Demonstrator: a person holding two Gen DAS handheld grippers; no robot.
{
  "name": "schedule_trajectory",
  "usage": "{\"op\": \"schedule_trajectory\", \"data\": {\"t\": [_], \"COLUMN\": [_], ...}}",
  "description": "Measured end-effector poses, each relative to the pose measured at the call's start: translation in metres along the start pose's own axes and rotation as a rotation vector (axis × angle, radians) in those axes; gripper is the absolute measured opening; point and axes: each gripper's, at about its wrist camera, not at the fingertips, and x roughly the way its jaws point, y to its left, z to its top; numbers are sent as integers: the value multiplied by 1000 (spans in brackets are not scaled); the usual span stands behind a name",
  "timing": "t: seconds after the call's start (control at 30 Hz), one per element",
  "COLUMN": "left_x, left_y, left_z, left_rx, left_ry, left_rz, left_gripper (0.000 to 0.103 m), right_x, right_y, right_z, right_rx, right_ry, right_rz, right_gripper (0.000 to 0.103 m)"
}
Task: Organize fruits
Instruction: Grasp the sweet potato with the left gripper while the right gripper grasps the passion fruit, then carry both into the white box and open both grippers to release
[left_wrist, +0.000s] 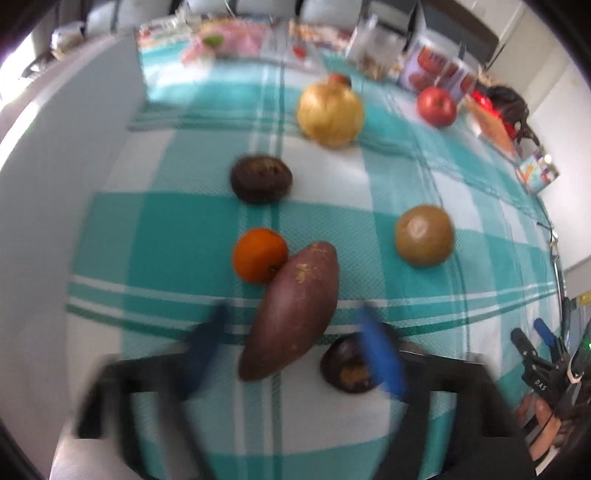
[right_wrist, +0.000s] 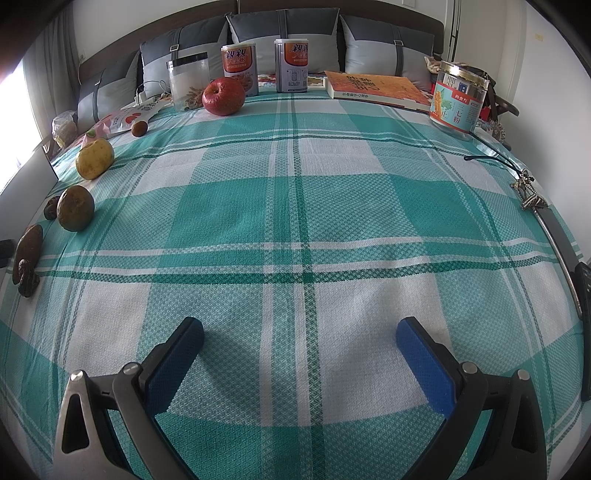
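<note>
In the blurred left wrist view a long purple sweet potato lies between the blue fingers of my left gripper. The jaws stand open, with a gap on each side of it. An orange touches its far end, and a dark brown fruit sits partly behind the right finger. Farther off lie another dark fruit, a green-brown fruit, a big yellow fruit and a red apple. My right gripper hangs open over bare checked cloth; the apple lies far from it.
Two cans, a clear jar, an orange book and a labelled jar line the far edge before grey pillows. Keys lie at the right edge. Snack packets lie at the far left.
</note>
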Motion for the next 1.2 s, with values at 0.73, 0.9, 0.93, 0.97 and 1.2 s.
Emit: {"op": "schedule_trajectory", "data": {"t": [0.73, 0.9, 0.93, 0.97, 1.2], "left_x": [-49, -58, -60, -63, -111], "left_y": [36, 44, 46, 49, 56], "left_z": [-119, -130, -133, -136, -152], "left_rx": [70, 38, 17, -5, -112], "left_ry": [-73, -113, -121, -129, -187], "left_rz": [137, 116, 105, 91, -19], "left_gripper": [45, 40, 40, 40, 40], "right_x": [0, -26, -35, -46, -33], "right_y": [-3, 37, 58, 90, 276], "right_z": [1, 2, 3, 4, 29], "right_rx": [-2, -30, -60, -114, -413], "right_ry": [3, 56, 48, 38, 84], "right_rz": [-1, 152, 243, 341, 433], "right_gripper": [103, 89, 88, 87, 76]}}
